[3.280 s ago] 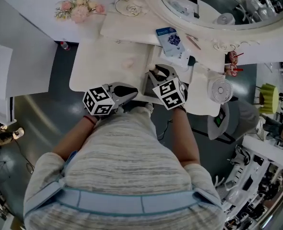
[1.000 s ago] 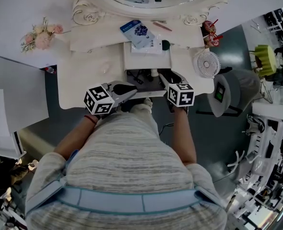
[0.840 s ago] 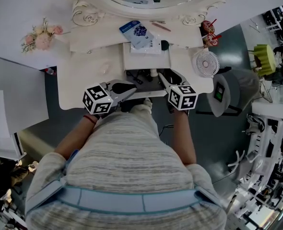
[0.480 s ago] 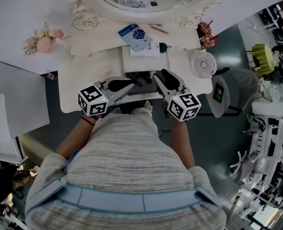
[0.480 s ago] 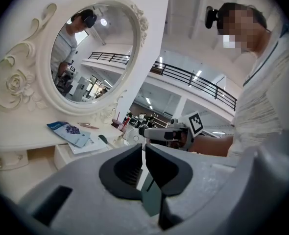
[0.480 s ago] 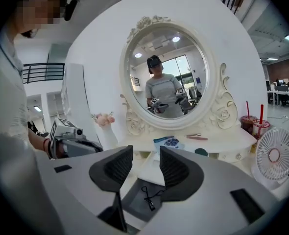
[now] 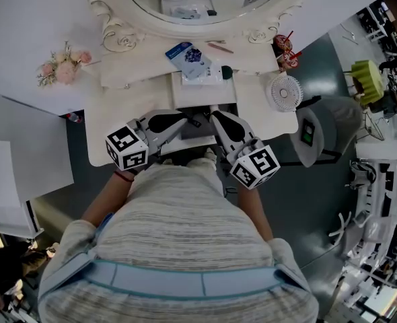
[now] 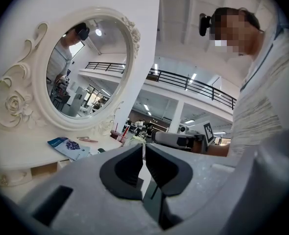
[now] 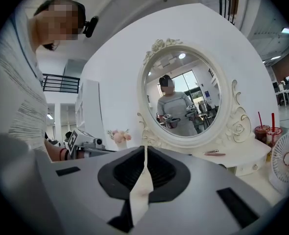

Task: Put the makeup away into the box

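Your left claw [image 8: 144, 148] sits closed and empty; your right claw [image 9: 145, 151] has just been closing on nothing. The makeup pencil [image 7: 217, 46] at the bench's [image 7: 128, 96] back edge looks light and slick: pinch it mid-length.

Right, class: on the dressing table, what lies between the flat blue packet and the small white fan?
In the head view, a small dark round object sits between the flat blue packet and the small white fan.

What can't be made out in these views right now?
Drawer contents: head view, left gripper and right gripper cover them.
Pale strip in the right gripper's fingers, which have just been closing on it: edge-on, right gripper view; unidentifiable.
Blue packet's print: too small, every view.
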Tool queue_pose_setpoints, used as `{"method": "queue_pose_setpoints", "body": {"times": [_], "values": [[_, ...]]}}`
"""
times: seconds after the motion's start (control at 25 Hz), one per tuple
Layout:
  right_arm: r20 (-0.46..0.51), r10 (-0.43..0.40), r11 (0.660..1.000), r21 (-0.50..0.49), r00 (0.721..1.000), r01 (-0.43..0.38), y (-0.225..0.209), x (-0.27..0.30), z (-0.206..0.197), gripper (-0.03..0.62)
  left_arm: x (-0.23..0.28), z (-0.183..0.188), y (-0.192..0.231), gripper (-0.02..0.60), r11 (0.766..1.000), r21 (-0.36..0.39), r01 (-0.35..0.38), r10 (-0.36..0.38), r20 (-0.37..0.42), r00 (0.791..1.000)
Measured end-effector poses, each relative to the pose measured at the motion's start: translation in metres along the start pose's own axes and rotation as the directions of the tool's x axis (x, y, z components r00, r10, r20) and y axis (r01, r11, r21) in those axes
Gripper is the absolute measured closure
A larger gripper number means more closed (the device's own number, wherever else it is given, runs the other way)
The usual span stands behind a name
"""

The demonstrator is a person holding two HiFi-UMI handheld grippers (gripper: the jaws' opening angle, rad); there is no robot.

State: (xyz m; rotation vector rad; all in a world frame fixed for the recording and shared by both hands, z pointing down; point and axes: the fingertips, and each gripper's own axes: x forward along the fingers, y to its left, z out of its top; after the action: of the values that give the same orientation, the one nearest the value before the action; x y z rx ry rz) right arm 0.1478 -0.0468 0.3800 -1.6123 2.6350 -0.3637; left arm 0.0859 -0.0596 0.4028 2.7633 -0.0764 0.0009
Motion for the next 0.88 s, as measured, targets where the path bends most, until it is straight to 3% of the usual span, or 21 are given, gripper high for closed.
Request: {"method": "queue_pose_setpoints", "body": {"times": [0.4, 0.88], "values": [[-0.011, 0.014, 0.997, -0.077, 1.0, -0.015, 0.031, 0.009, 0.001, 0.585, -0.002, -0.002, -0.006, 0.565, 1.0, 0.023, 0.002, -0.002, -0.001, 1.0], [-0.044, 0.062, 0.994, -0.084, 0.997, -0.066, 0.042, 0.019, -0.002, 0.586, -0.007, -0.004, -0.006, 0.565, 1.0, 0.022, -0.003, 0.003, -0.004, 1.0]]}}
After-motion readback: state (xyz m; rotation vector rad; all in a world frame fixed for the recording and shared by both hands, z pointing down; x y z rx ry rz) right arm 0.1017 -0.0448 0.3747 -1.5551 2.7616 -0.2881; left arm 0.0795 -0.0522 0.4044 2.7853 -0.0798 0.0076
